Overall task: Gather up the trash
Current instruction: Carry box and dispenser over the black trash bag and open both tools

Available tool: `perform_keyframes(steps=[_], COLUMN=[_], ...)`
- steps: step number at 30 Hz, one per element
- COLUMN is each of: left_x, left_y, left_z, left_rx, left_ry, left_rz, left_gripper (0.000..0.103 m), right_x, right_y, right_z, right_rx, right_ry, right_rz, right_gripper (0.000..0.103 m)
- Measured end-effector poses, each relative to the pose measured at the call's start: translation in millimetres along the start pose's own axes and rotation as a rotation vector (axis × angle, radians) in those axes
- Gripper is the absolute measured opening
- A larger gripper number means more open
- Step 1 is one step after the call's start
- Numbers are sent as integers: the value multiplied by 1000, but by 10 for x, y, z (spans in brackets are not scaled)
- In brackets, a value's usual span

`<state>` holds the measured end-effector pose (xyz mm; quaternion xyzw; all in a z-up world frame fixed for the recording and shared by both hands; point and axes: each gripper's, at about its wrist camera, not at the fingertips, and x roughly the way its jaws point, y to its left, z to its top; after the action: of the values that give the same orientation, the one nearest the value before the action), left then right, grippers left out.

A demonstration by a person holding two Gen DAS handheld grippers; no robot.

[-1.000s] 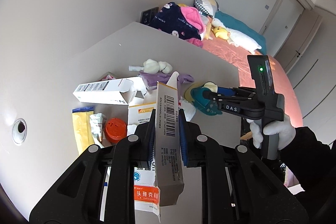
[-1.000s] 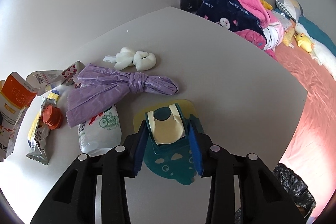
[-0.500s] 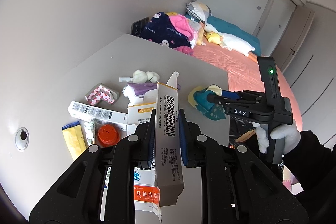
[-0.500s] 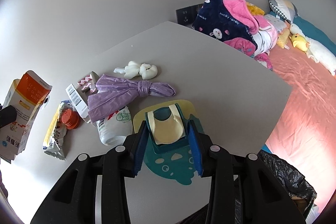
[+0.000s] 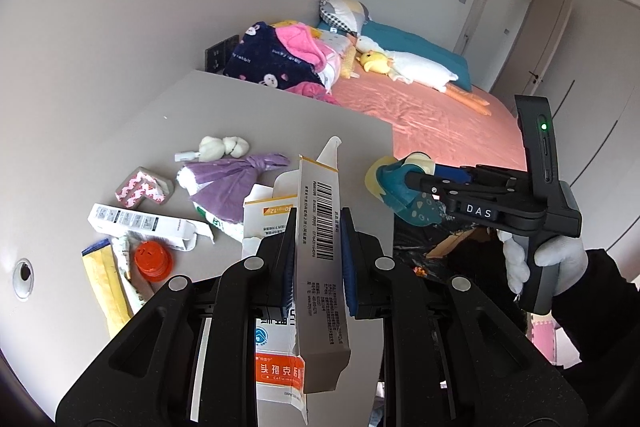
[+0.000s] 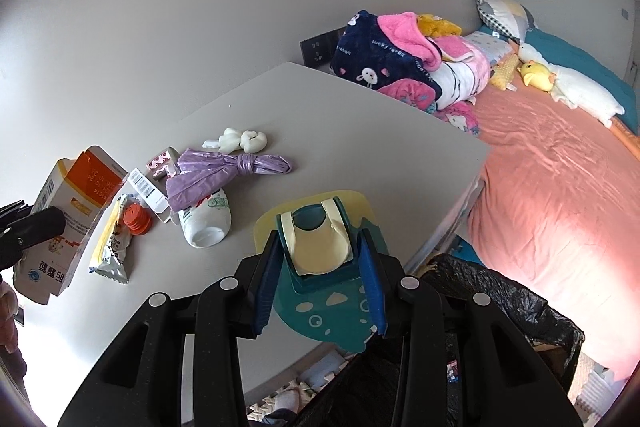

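Right wrist view: a grey table [image 6: 340,131] is seen, its edge beside a black trash bag [image 6: 516,303]. Above that edge, a teal-and-yellow package [image 6: 320,255] is clamped by the right gripper [image 6: 320,291]. Over the table, a flattened medicine box [image 5: 320,247] is clamped by the left gripper [image 5: 318,263].

A flattened white and orange medicine carton [image 5: 316,259] with a barcode stands on edge at lower center of the left wrist view, flaps open. A teal and yellow package [image 6: 320,251] with a cream insert sits at center of the right wrist view. At left on the grey table [image 6: 360,131]: a knotted purple bag [image 6: 224,171], a white bottle [image 6: 206,223] on its side, an orange cap [image 6: 137,221], a yellow wrapper [image 6: 108,247].
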<state>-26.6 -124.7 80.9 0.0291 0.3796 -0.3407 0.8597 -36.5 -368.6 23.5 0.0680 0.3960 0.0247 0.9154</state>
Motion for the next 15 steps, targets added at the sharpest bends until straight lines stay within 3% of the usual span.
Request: perform_keyframes(steps=[15], left_x=[244], left_y=[-715], left_z=[70], left_rx=[115], left_ry=[32], left_rz=[-100], left_gripper=[18], right_x=[-583], right_y=[-497], right_z=[-305], right_rx=[86], right_ry=[-56], right_rz=[-79], right_gripper=[40])
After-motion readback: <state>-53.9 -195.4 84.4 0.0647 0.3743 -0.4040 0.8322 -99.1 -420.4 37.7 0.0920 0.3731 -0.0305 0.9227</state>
